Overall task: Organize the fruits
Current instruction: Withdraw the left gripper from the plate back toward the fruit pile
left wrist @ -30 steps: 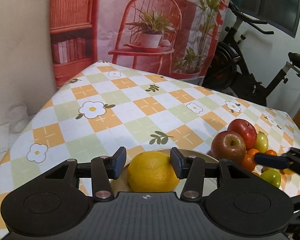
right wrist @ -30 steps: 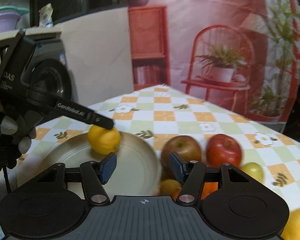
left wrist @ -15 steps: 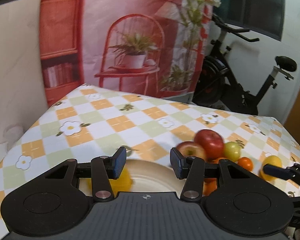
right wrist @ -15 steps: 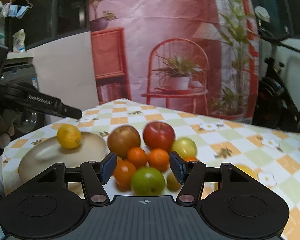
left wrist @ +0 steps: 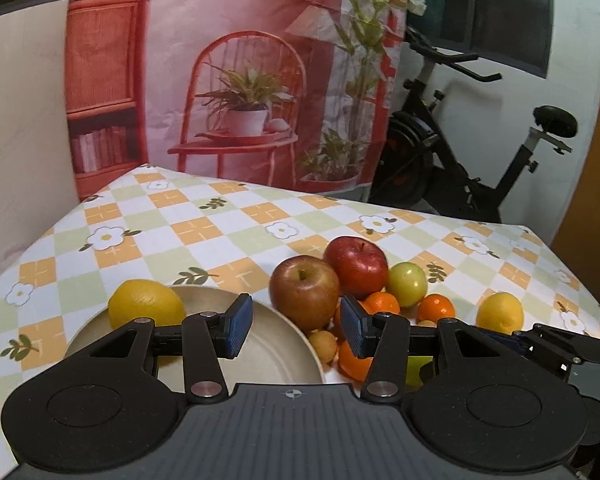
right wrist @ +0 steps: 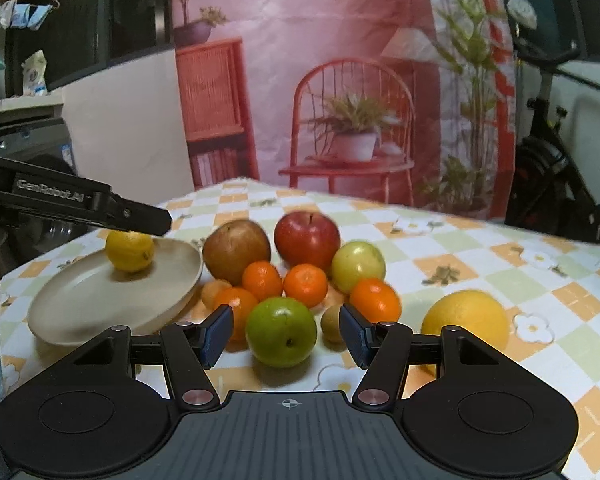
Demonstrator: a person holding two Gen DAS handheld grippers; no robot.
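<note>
A yellow lemon [left wrist: 146, 307] lies at the back left of a beige plate [left wrist: 268, 350]; both also show in the right wrist view, lemon [right wrist: 129, 251] and plate [right wrist: 100, 300]. My left gripper [left wrist: 296, 326] is open and empty above the plate's right side. A pile of fruit sits right of the plate: two red apples [right wrist: 307, 237], a green apple [right wrist: 281, 331], several tangerines [right wrist: 305, 284]. A second lemon [right wrist: 466, 322] lies apart at the right. My right gripper [right wrist: 286, 334] is open, with the green apple between its jaws but not touching them.
The table carries a checked flower cloth [left wrist: 204, 228]. Its right edge is close to the second lemon [left wrist: 500, 313]. The left gripper's finger [right wrist: 100, 210] reaches over the plate in the right wrist view. An exercise bike [left wrist: 472, 152] stands behind the table.
My left gripper has let go of the lemon, which now lies on the plate, and pulled back and right. My right gripper has swung right from the plate toward the fruit pile.
</note>
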